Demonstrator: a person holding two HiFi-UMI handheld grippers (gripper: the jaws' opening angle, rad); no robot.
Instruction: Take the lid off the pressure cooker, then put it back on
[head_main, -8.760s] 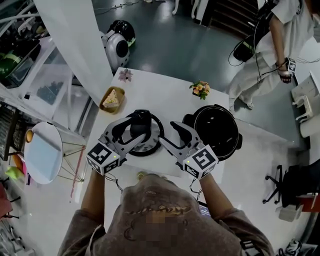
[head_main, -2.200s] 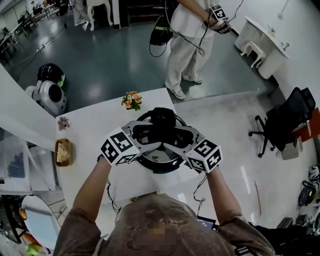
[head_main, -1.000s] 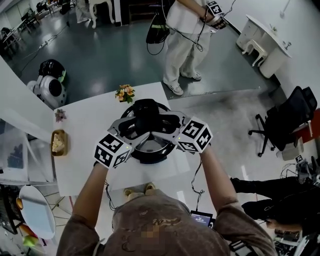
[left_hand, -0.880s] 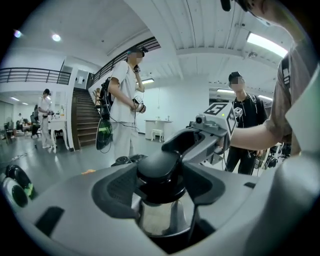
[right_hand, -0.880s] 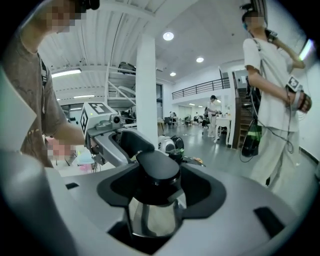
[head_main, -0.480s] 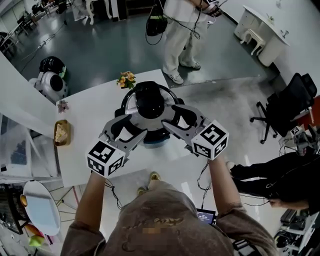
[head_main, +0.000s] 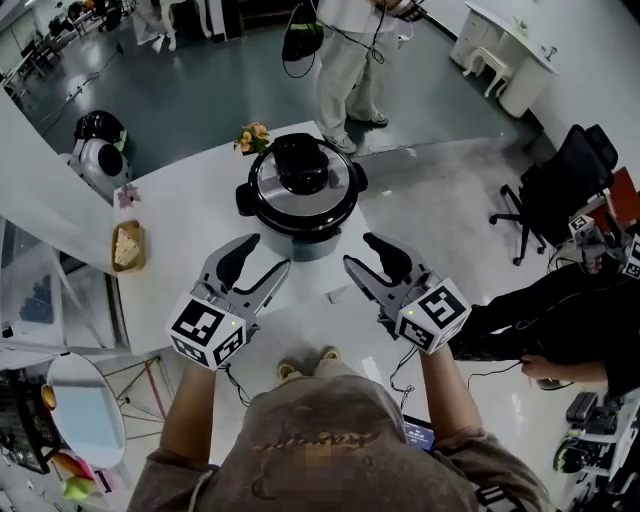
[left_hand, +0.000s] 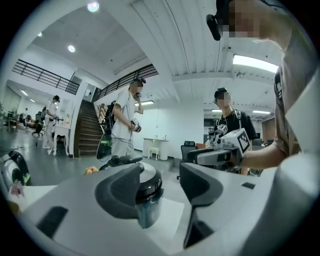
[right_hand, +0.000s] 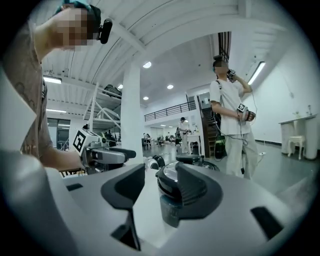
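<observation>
Nothing to read here: no words, numbers or brand names come through in any view. The only print on show is the black-and-white square patterns on the near-left marker cube (head_main: 205, 330) and the near-right marker cube (head_main: 435, 313), and those are coded blocks, not letters. Anything finer is too small to make out.

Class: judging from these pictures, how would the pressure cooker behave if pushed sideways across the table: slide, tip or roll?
Probably heavy: the pressure cooker looks like a solid pot under a bulky steel lid. Unlikely to tip or roll: it sits squat and upright on the table. It would more likely slide.
</observation>
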